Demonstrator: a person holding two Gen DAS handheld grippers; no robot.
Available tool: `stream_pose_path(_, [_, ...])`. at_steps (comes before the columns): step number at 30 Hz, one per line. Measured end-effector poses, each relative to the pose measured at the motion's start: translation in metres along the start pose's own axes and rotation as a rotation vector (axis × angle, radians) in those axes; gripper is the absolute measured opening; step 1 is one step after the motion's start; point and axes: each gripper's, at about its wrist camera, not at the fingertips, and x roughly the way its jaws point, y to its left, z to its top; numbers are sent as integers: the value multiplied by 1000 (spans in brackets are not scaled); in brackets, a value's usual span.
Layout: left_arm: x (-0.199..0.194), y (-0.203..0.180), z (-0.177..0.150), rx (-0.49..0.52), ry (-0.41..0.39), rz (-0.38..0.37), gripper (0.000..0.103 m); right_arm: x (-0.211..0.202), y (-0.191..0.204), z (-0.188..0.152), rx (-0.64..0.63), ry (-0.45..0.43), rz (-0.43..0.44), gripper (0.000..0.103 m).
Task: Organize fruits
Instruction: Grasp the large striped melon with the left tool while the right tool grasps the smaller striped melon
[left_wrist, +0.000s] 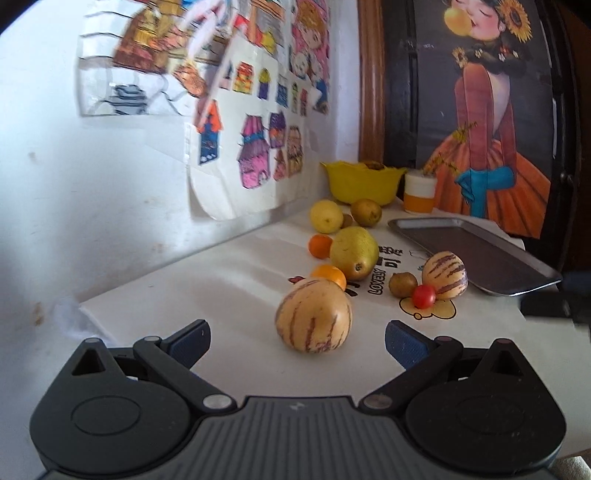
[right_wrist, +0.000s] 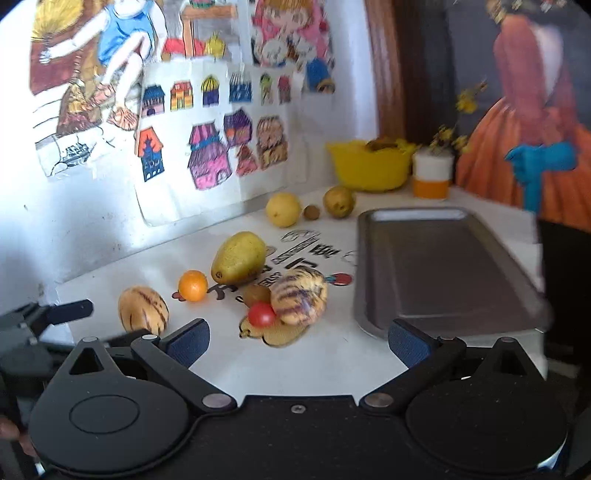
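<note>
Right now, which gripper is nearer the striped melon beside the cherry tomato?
Right. The right gripper faces that striped melon just ahead; the left gripper fronts the other melon, farther off.

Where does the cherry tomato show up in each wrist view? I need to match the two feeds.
Left wrist: cherry tomato sits right of centre, against the far striped melon, short of the metal tray.
Right wrist: cherry tomato sits near centre, just ahead of the open jaws, left of the tray.
Shared landmark: the yellow bowl at the back corner.
</note>
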Motion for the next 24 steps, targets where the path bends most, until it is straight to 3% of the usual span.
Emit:
stream_pose_path(6, [22, -6, 5, 41, 44, -18, 103, 38, -3, 18, 34, 35, 26, 102])
stream_pose_path(11, [32, -5, 8, 43, 55, -23, 99, 58, -3, 21, 50, 41, 13, 90])
stream_pose_path(24, [43, -7, 3, 29, 78, -34, 63, 81, -9, 15, 104, 67, 20, 59])
